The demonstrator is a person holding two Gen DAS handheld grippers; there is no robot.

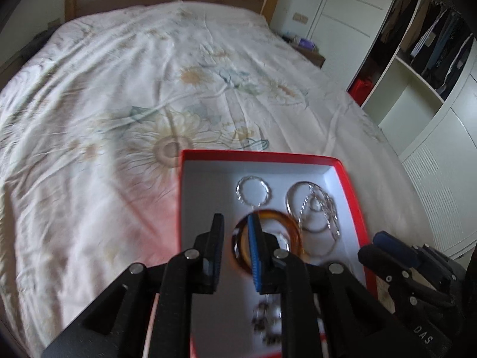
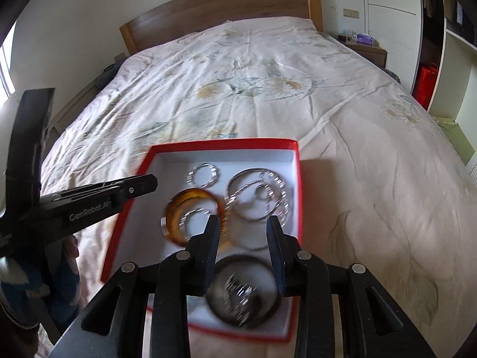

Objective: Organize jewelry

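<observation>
**A:** Setting?

**B:** Bedroom. A bed (image 2: 342,125) under a pale flowered cover, wooden headboard (image 2: 226,3) at the far end, open wardrobe (image 1: 423,59) off to my right. On the cover, right under my two grippers, a red box (image 2: 299,179) with a white inside.

**A:** Contents of the box?

**B:** Item one: amber bangle (image 2: 190,194), ahead and left of my right gripper (image 2: 244,226), directly behind the right finger of my left gripper (image 1: 237,223). Item two: a small silver ring (image 2: 203,176) beyond it, toward the far wall of the box. Item three: a cluster of silver hoops (image 2: 256,194), overlapping, ahead of my right gripper and to the right of my left. Item four: a dark bangle (image 2: 238,261) low between my right fingers, with something glittering inside it, too blurred to name. Item five: small silvery pieces (image 1: 266,322) below my left gripper, also blurred.

**A:** Grippers?

**B:** Both part-way apart, nothing between the pads. The left hangs over the box's left half, the right over its near right part. Neither touches any piece that I can see.

**A:** Anything outside the box?

**B:** Only the cover.
</observation>
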